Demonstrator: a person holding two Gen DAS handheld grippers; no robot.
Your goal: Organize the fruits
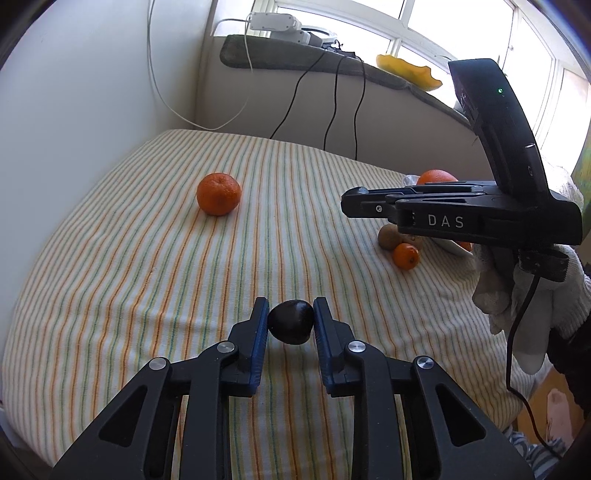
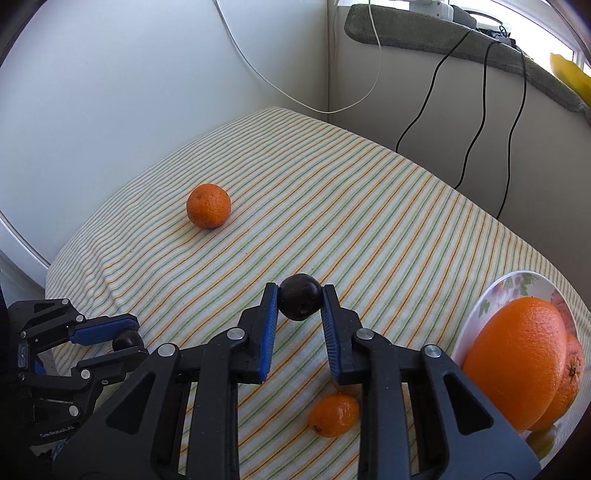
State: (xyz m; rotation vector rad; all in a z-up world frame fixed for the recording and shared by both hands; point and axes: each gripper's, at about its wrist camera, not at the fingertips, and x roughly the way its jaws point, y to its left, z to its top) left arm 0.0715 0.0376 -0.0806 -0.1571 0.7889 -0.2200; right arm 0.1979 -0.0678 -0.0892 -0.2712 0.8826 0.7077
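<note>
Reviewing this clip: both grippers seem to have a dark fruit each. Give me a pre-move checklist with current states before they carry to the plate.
1. Left gripper shut on its dark plum: ok.
2. Right gripper shut on the second dark plum: ok.
3. Plums lifted clear of the striped cloth: cannot tell.
4. Free room on the plate beside the big orange: cannot tell.
5. Small tangerine lying near the plate, in the carry path: not ok.

Daylight pours in from the window at the upper right of the left view, where the panes blow out to white. The striped cloth is evenly lit, with soft shadows under the fruit. Both views are sharp in the middle, and fisheye bending curves the walls toward dark vignetted corners.
</note>
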